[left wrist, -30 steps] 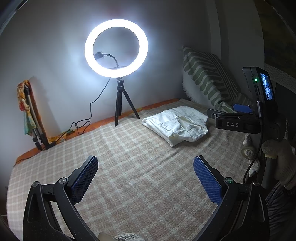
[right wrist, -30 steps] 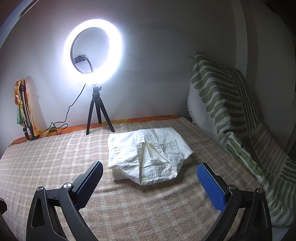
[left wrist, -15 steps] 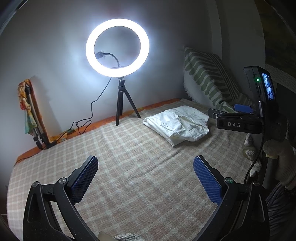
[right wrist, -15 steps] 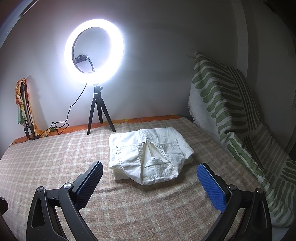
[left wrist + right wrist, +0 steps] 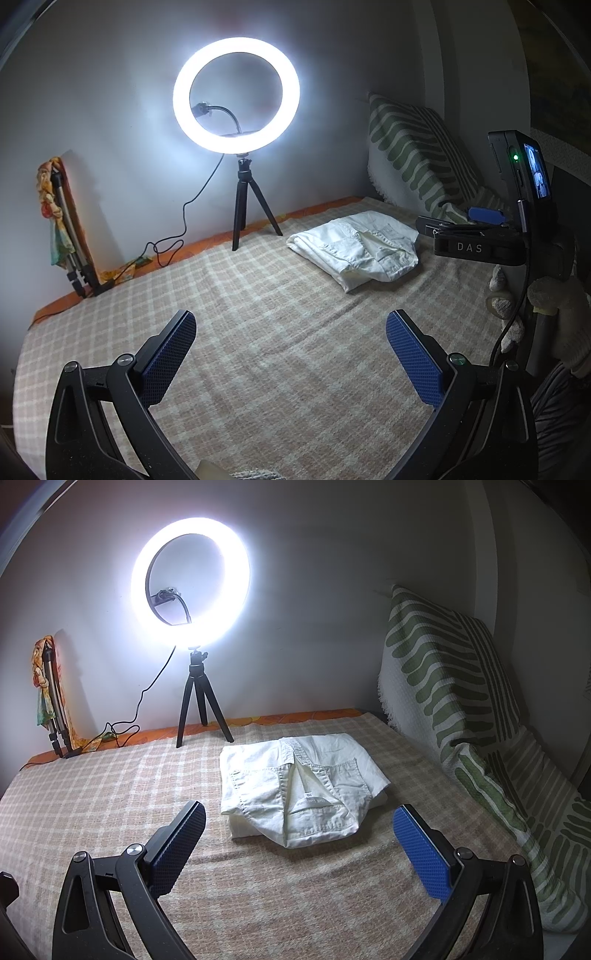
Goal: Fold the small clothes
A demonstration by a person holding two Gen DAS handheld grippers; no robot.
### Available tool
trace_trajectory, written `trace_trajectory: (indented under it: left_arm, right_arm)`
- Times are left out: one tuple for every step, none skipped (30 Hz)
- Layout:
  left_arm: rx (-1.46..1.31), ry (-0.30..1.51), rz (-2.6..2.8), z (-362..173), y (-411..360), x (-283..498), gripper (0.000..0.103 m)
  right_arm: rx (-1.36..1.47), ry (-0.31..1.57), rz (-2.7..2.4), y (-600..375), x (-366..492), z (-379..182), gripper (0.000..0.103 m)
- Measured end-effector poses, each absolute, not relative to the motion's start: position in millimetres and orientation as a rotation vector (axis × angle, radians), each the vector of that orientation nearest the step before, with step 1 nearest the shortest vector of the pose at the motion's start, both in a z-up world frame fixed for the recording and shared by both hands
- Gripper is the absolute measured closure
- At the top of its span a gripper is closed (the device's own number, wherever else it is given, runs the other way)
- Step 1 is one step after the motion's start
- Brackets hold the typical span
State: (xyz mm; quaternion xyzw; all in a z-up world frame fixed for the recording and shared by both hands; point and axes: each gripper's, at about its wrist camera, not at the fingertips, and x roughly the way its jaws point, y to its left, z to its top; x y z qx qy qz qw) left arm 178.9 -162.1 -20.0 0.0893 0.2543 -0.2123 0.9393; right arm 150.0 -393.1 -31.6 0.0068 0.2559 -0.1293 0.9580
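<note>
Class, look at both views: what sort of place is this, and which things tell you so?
Probably a bedroom used for filming: a checked blanket covers a bed, a green-patterned cushion leans in the corner, and a lit ring light stands behind the white garment.

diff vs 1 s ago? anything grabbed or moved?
Almost nothing. Both views drift slightly rightward in frame, so the tongs shifted a little at most. Left tongs and right tongs stay open and empty. The white garment lies untouched on the checked blanket; the ring light is unchanged.

Left gripper (image 5: 291, 349) low in frame, blue-padded jaws spread wide, holding nothing. Right gripper (image 5: 299, 834) likewise, spread wide and empty. Gloved hand (image 5: 561, 314) at right edge.
</note>
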Motion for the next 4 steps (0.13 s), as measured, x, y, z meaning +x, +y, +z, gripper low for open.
trace_trajectory:
  left_arm:
    - [0.184, 0.517, -0.432, -20.0, -161.8, 178.5, 0.001]
    - [0.185, 0.517, -0.431, -20.1, -161.4, 178.6, 0.001]
    - [0.183, 0.519, -0.432, -20.4, -162.1, 178.1, 0.001]
    - [0.183, 0.521, -0.432, -20.3, -161.1, 178.8, 0.001]
  right_arm:
    - [0.014, 0.519, -0.262, -393.1, 149.9, -31.6, 0.0]
    - [0.015, 0.519, -0.262, -393.1, 149.8, -31.6, 0.0]
    - [0.015, 0.52, -0.26, -392.7, 150.1, -31.5, 0.0]
    - [0.014, 0.522, -0.256, -391.0, 151.9, -32.5, 0.0]
